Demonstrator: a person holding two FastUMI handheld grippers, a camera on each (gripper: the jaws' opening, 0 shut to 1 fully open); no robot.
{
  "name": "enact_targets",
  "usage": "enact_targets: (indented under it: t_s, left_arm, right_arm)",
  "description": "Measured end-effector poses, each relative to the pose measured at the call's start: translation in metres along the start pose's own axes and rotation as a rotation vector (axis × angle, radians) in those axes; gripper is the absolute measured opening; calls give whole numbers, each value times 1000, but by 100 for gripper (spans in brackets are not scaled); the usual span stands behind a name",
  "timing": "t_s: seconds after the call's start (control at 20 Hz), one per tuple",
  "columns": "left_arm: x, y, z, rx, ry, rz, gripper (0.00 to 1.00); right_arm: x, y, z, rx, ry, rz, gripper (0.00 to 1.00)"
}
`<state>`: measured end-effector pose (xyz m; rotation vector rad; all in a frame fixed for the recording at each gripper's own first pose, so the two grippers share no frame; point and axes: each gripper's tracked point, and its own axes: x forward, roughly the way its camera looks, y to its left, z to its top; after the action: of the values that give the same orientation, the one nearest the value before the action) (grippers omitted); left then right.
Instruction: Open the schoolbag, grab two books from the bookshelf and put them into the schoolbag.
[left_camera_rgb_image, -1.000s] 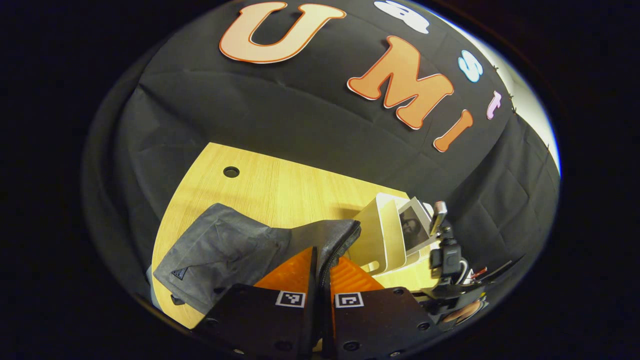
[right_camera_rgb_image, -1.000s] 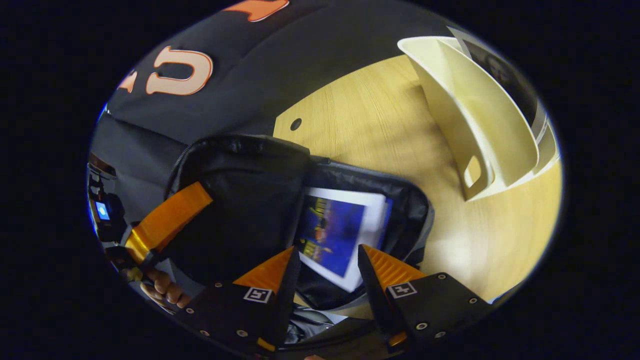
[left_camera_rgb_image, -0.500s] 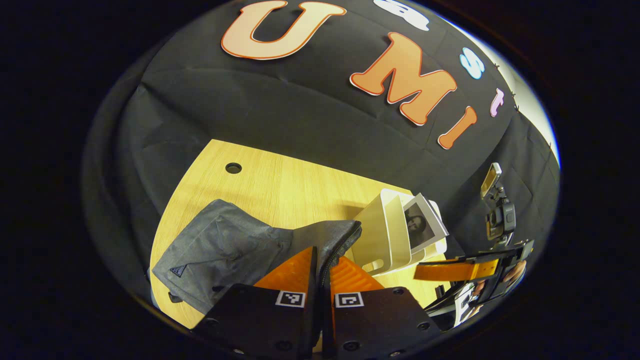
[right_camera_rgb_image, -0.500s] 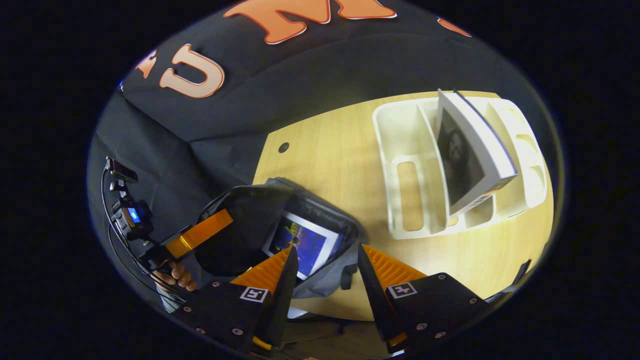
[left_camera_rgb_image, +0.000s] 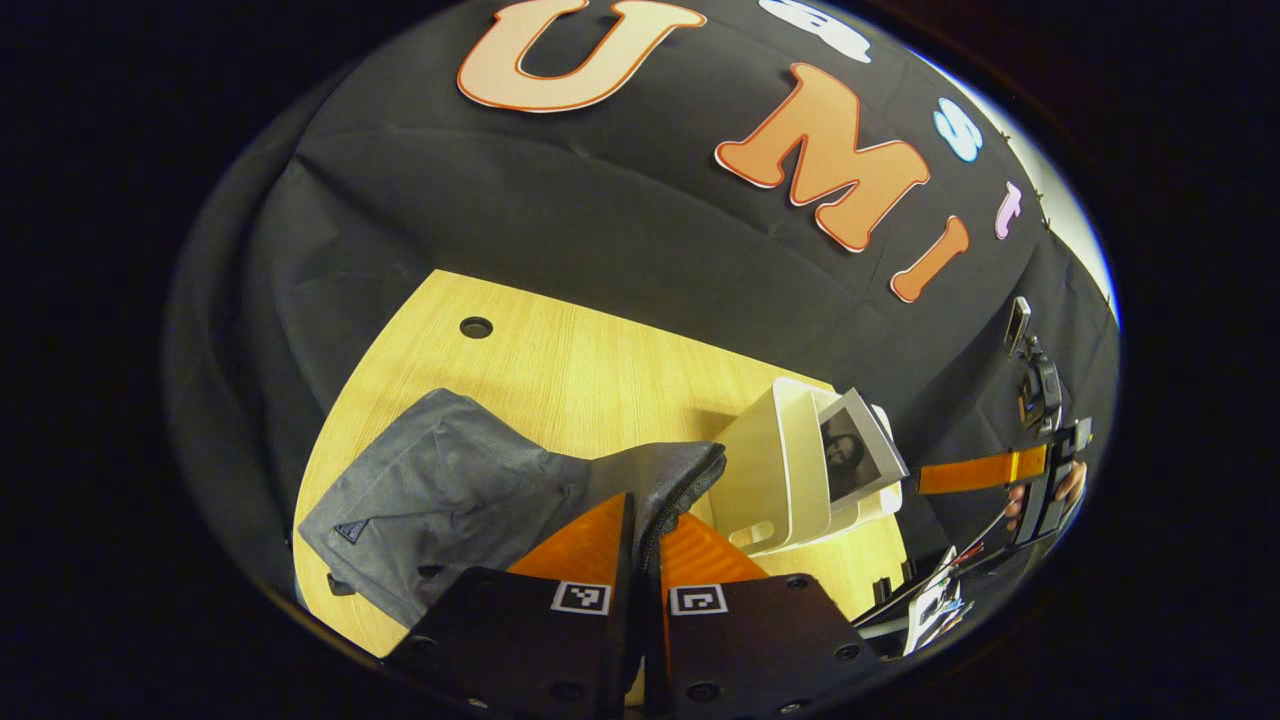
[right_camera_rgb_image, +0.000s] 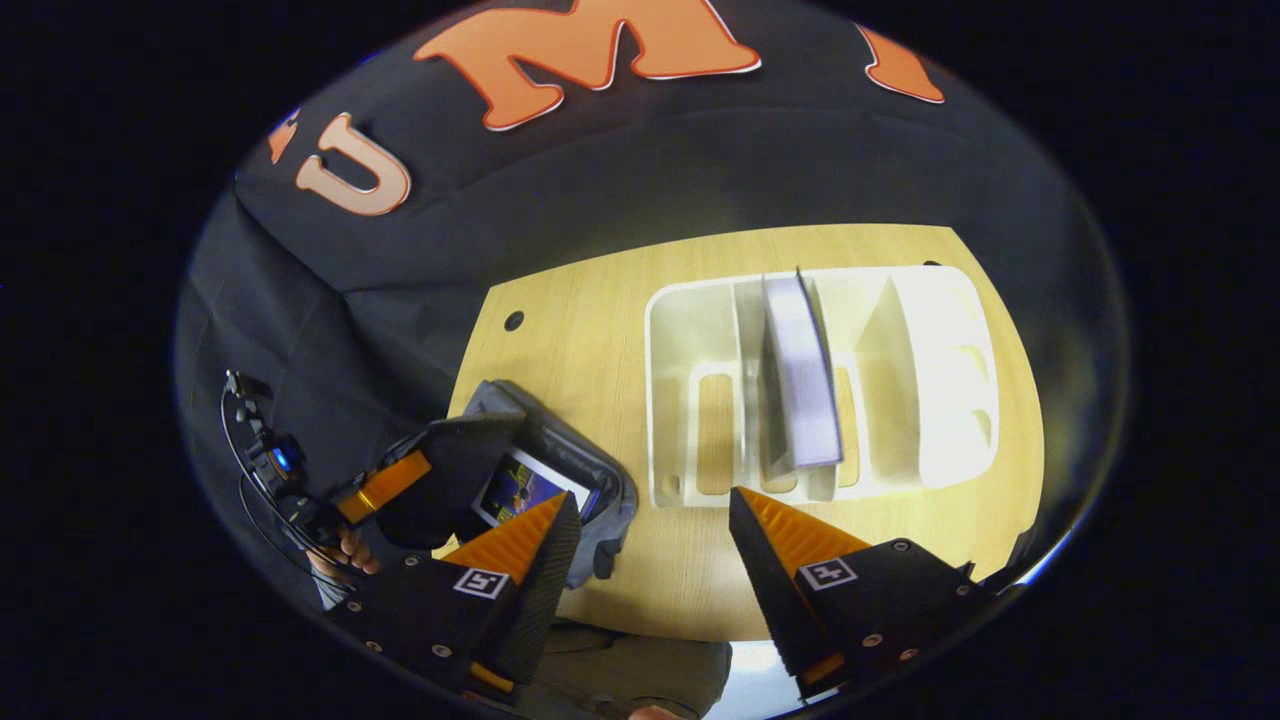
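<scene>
The grey schoolbag (left_camera_rgb_image: 450, 490) lies on the wooden table (left_camera_rgb_image: 570, 365). My left gripper (left_camera_rgb_image: 640, 500) is shut on its zippered flap edge and holds it up. In the right gripper view the schoolbag (right_camera_rgb_image: 590, 490) gapes open with a blue-covered book (right_camera_rgb_image: 520, 485) inside, the left gripper (right_camera_rgb_image: 385, 480) on its flap. The white bookshelf (right_camera_rgb_image: 910, 370) stands to the right with one book (right_camera_rgb_image: 800, 385) upright in a middle slot. My right gripper (right_camera_rgb_image: 650, 520) hovers open high above the table's front edge, between bag and shelf, with nothing between its fingers. The left gripper view shows the bookshelf (left_camera_rgb_image: 775, 470) and its portrait-cover book (left_camera_rgb_image: 855, 455).
A round cable hole (right_camera_rgb_image: 513, 321) sits in the table's far left corner. A hand (right_camera_rgb_image: 345, 550) holds the left gripper off the table's left side. The right gripper (left_camera_rgb_image: 985, 470) appears far right in the left gripper view, beyond the shelf.
My right gripper has drawn up and away from the bag, leaving the blue book inside, and swung toward the bookshelf. The left gripper kept its hold on the flap.
</scene>
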<state>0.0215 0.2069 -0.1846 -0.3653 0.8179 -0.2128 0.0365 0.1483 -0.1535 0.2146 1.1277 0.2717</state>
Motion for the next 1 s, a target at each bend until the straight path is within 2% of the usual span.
enact_targets:
  t_s: [0.2, 0.35, 0.75, 0.85, 1.0]
  left_arm:
    - [-3, 4, -2, -14, -6, 19, 7]
    - [-2, 6, -1, -22, -13, 35, 7]
    - [-2, 7, -10, -20, -2, 97, 7]
    - [-1, 4, -13, -17, 8, 109, 7]
    - [-1, 3, -17, 13, 32, 134, 8]
  right_arm:
    - [0, -32, 28, -42, -5, -81, 94]
    - [13, -46, 37, -38, 22, -93, 96]
    - [62, -74, 47, -50, 118, -133, 93]
    - [74, -80, 49, -40, 135, -135, 90]
    - [89, -85, 49, -2, 167, -123, 75]
